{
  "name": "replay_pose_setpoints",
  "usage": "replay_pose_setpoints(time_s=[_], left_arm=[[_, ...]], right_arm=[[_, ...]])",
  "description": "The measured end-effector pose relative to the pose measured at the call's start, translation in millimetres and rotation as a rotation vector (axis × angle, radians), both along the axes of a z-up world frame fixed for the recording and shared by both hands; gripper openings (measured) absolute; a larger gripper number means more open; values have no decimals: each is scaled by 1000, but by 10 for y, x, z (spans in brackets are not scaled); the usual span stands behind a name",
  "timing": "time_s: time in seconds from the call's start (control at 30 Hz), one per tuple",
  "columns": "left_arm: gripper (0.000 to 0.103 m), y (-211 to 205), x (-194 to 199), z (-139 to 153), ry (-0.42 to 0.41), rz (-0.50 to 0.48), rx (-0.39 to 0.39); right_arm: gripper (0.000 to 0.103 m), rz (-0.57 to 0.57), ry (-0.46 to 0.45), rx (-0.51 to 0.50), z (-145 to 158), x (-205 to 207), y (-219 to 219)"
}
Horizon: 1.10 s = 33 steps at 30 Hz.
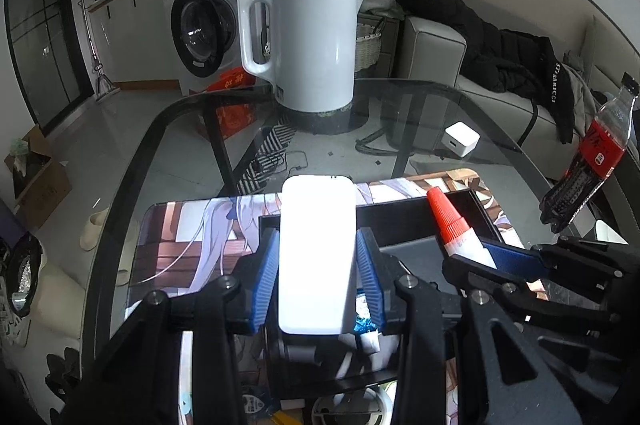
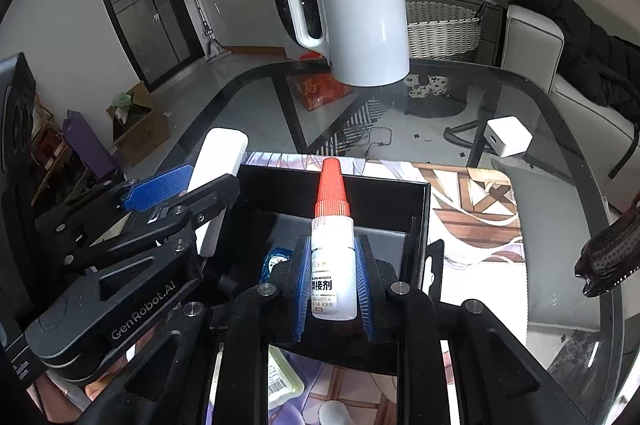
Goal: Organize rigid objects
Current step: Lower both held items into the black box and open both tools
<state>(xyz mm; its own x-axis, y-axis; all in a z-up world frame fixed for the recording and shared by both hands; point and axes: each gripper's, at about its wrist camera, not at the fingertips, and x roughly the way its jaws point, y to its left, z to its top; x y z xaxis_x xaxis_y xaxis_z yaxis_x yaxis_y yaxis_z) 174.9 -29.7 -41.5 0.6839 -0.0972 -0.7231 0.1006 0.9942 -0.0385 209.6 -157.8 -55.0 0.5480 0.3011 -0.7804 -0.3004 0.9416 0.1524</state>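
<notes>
My left gripper point(image 1: 317, 267) is shut on a white rounded rectangular block point(image 1: 317, 253), held above the left part of a black open box point(image 1: 400, 215). My right gripper point(image 2: 333, 281) is shut on a small white glue bottle with a red cone cap point(image 2: 333, 249), held upright over the same black box point(image 2: 416, 201). The glue bottle point(image 1: 450, 225) and right gripper show at the right of the left wrist view. The white block point(image 2: 218, 161) and left gripper show at the left of the right wrist view. A blue-wrapped item point(image 2: 276, 261) lies in the box.
The box sits on an illustrated mat point(image 2: 480, 209) on a glass table point(image 2: 560, 113). A white kettle point(image 1: 312, 41) stands at the far side, a small white cube point(image 1: 461, 139) to the right, and a dark cola bottle point(image 1: 592, 153) at the right edge.
</notes>
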Motion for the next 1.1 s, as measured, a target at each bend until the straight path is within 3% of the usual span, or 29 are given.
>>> replay_pose_setpoints(time_s=[0.37, 0.57, 1.1], left_arm=[[38, -29, 55, -190, 122, -18, 36], [38, -90, 42, -216, 133, -53, 70], [39, -56, 48, -227, 145, -64, 32]], right_arm=[[21, 11, 80, -34, -160, 43, 59], [21, 0, 114, -42, -241, 72, 51], [21, 3, 123, -46, -243, 60, 50]])
